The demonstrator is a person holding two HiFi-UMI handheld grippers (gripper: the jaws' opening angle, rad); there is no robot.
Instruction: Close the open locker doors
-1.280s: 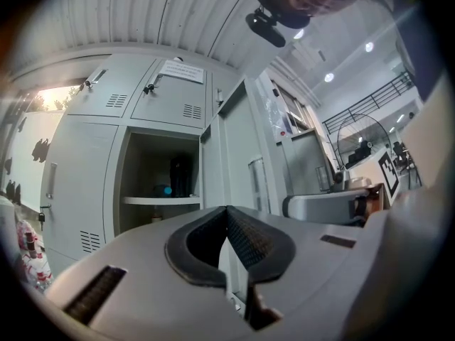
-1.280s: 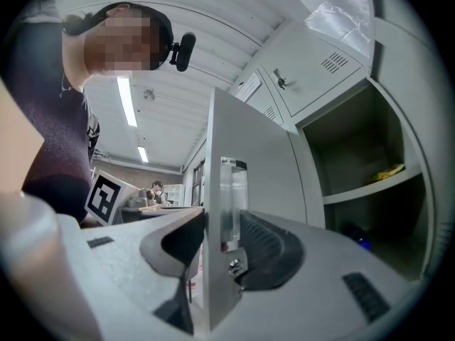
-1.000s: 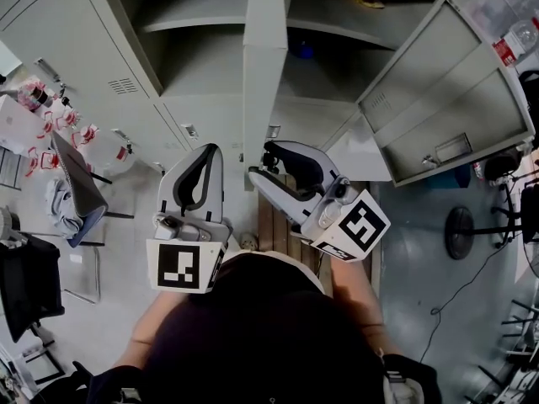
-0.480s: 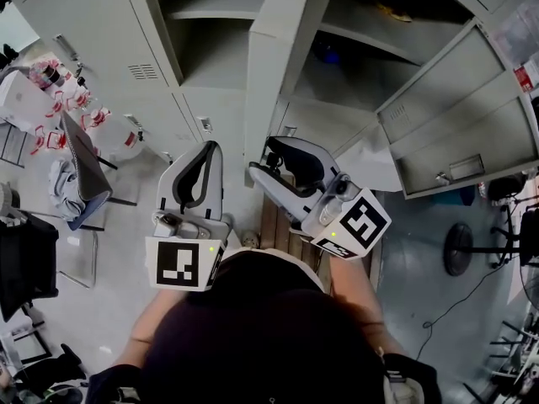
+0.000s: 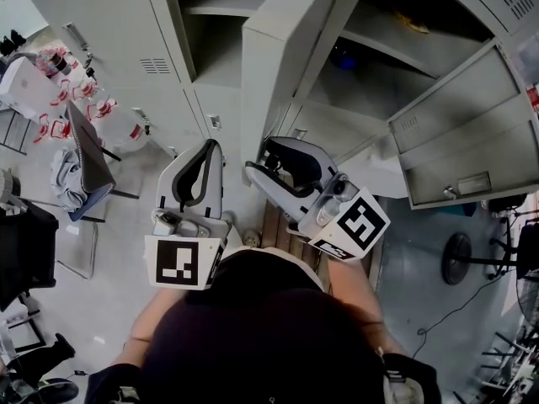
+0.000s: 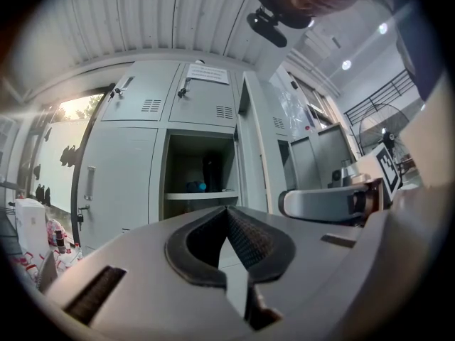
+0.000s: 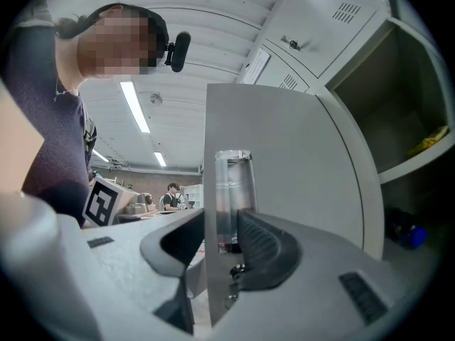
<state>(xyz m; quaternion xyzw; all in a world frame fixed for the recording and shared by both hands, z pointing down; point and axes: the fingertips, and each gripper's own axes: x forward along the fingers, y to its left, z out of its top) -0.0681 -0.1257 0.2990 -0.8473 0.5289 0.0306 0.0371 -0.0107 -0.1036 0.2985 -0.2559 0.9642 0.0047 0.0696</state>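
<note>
A grey locker door (image 5: 286, 49) stands open, edge-on towards me, between two open compartments. My right gripper (image 5: 259, 162) is shut on its free edge; in the right gripper view the door's sheet (image 7: 298, 162) and its metal handle (image 7: 231, 190) sit between the pads of that gripper (image 7: 220, 222). My left gripper (image 5: 212, 148) hangs beside it to the left, shut and empty, its pads meeting (image 6: 227, 212) in front of an open compartment (image 6: 199, 169) with a shelf. A second open door (image 5: 472, 133) hangs at the right.
On the floor at the left stand a folding chair (image 5: 84, 154) and bottles with red labels (image 5: 59, 99). A fan's base (image 5: 459, 251) stands at the right. A blue thing (image 5: 341, 57) and a yellow thing (image 5: 417, 23) lie inside the right compartment.
The door held by the right gripper has swung, showing more of its face in the head view. Both grippers have moved sideways along the lockers, which have shifted across the picture.
</note>
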